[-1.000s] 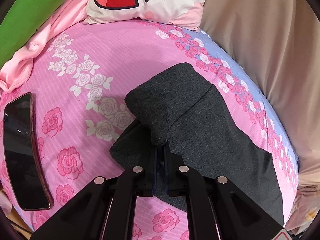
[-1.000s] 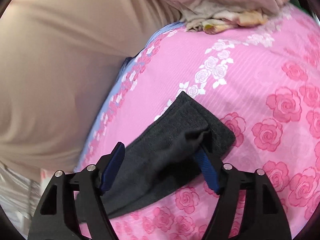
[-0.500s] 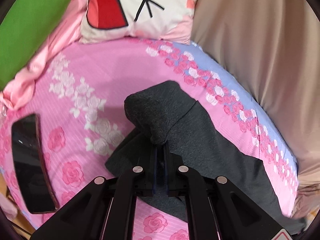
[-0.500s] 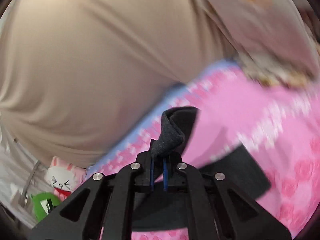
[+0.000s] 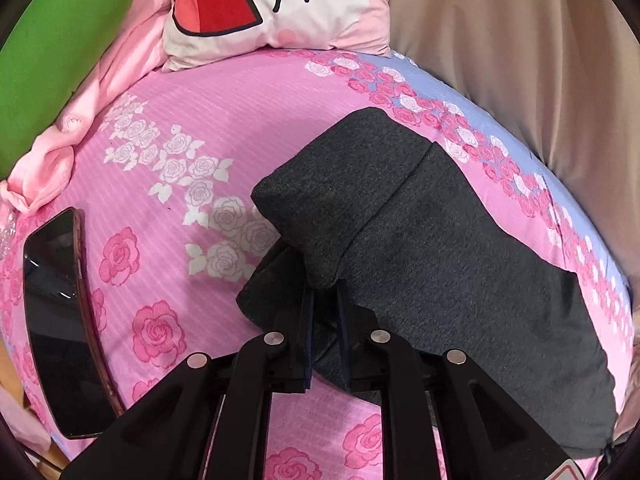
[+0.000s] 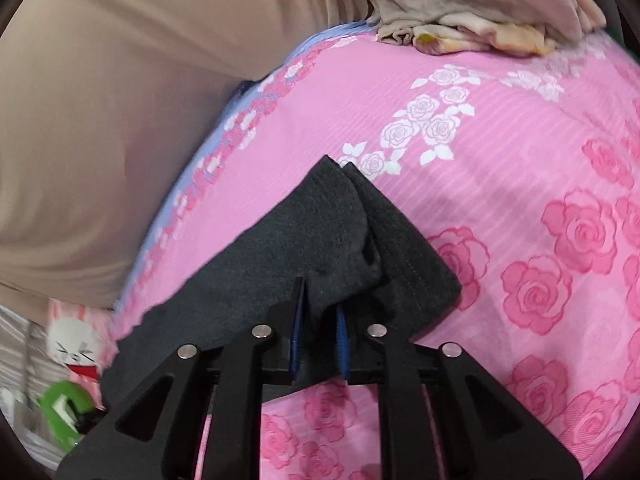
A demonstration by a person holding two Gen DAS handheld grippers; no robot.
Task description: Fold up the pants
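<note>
The dark grey pants (image 5: 420, 248) are lying on the pink rose bedsheet (image 5: 168, 120), right of the phone (image 5: 60, 320). The right gripper (image 6: 319, 320), wide a second ago, is now pinching a corner of cloth. The left gripper (image 5: 324, 312) is easing its jaws apart, fabric still between them, probably finishing this fold.
</note>
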